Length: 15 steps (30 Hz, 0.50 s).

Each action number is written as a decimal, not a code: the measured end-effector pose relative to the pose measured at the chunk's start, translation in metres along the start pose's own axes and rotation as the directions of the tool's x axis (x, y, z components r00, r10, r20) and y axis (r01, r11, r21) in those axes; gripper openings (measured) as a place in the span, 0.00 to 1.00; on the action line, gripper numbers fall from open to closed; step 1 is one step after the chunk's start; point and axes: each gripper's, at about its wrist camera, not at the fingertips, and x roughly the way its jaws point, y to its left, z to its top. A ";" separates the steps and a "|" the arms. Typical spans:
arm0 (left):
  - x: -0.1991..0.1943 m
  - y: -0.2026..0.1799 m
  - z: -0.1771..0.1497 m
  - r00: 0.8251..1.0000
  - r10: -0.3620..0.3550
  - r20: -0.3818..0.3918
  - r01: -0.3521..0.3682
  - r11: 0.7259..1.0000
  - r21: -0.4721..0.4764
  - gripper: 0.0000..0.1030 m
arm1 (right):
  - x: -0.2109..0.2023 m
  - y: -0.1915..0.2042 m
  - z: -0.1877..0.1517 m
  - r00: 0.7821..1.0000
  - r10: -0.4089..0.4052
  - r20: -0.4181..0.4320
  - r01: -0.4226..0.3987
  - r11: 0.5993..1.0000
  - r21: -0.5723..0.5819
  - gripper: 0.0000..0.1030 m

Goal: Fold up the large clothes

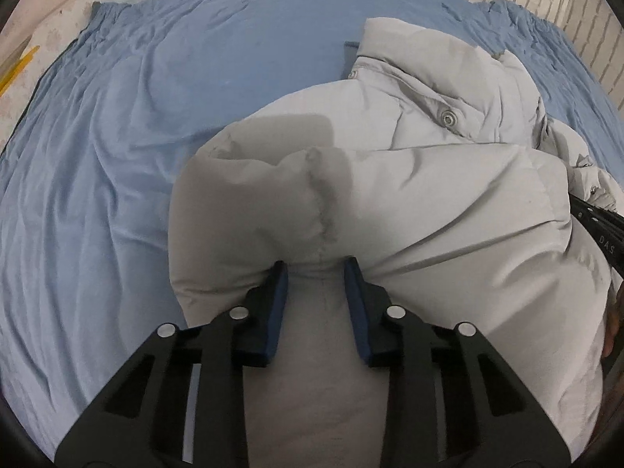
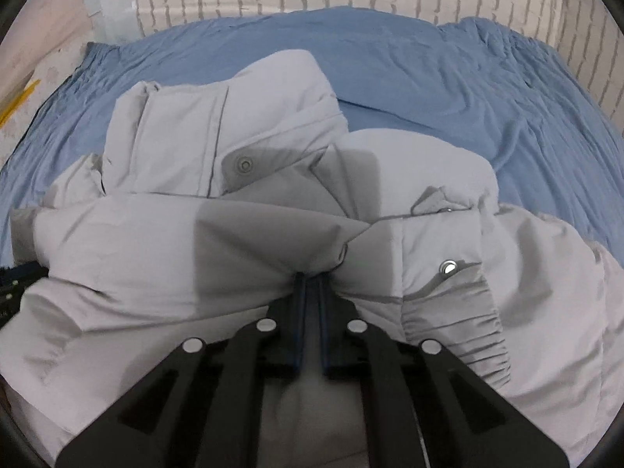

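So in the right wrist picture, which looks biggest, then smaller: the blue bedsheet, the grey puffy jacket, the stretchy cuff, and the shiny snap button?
1. Grey puffer jacket and blue bedsheet: too close to rank; the jacket sits nearer the camera.
2. Elastic cuff.
3. Shiny snap button, the smallest.

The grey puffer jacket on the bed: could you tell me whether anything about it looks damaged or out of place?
Nothing stands out. The grey puffer jacket lies bunched on the blue sheet, pinched by the left gripper and the right gripper; no tears or spills show.

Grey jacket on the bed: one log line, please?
grey puffer jacket on blue sheet | left claw pinching padded fold | right claw shut on fabric
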 end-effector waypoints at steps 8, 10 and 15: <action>0.007 0.004 -0.007 0.997 -0.022 0.068 0.021 1.000 0.003 0.30 | 0.001 -0.007 -0.006 0.999 0.029 0.042 -0.028 1.000 -0.010 0.04; 0.009 0.005 -0.006 0.997 -0.026 0.070 0.026 1.000 0.001 0.30 | 0.001 -0.005 -0.007 0.999 0.025 0.044 -0.024 1.000 -0.015 0.04; 0.008 0.005 -0.010 0.997 -0.008 0.083 0.008 1.000 -0.001 0.30 | -0.004 0.003 -0.013 0.998 -0.003 0.059 0.004 1.000 -0.024 0.04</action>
